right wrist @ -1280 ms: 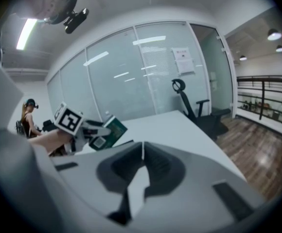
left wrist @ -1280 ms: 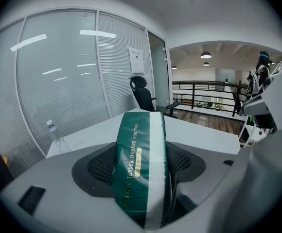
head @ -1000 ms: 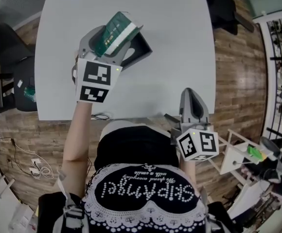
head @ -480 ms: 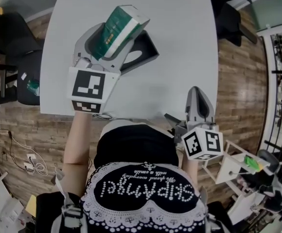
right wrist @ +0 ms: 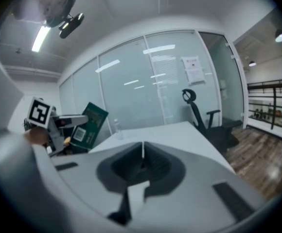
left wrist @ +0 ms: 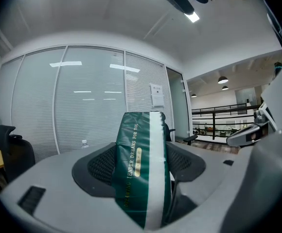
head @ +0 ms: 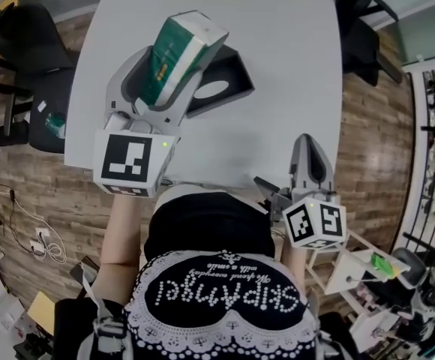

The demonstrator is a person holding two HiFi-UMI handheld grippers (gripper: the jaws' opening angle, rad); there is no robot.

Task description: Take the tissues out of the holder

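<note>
My left gripper (head: 174, 55) is shut on a green tissue pack (head: 175, 53) with a white stripe and holds it raised above the white table (head: 277, 73). In the left gripper view the tissue pack (left wrist: 142, 171) stands upright between the jaws. The black holder (head: 221, 85) lies on the table just right of the pack, its oval opening facing up. My right gripper (head: 310, 150) hovers at the table's near edge, shut with nothing in it. In the right gripper view its jaws meet (right wrist: 142, 154), and the tissue pack (right wrist: 89, 125) shows at the far left.
A clear water bottle (right wrist: 116, 128) stands at the table's far side. Black office chairs (head: 22, 32) stand left of the table and another chair (head: 360, 21) at its right. A white rack (head: 356, 265) sits on the wooden floor near my right side.
My left gripper has lifted the tissue pack higher and drawn it back from the holder. The right gripper has stayed in place.
</note>
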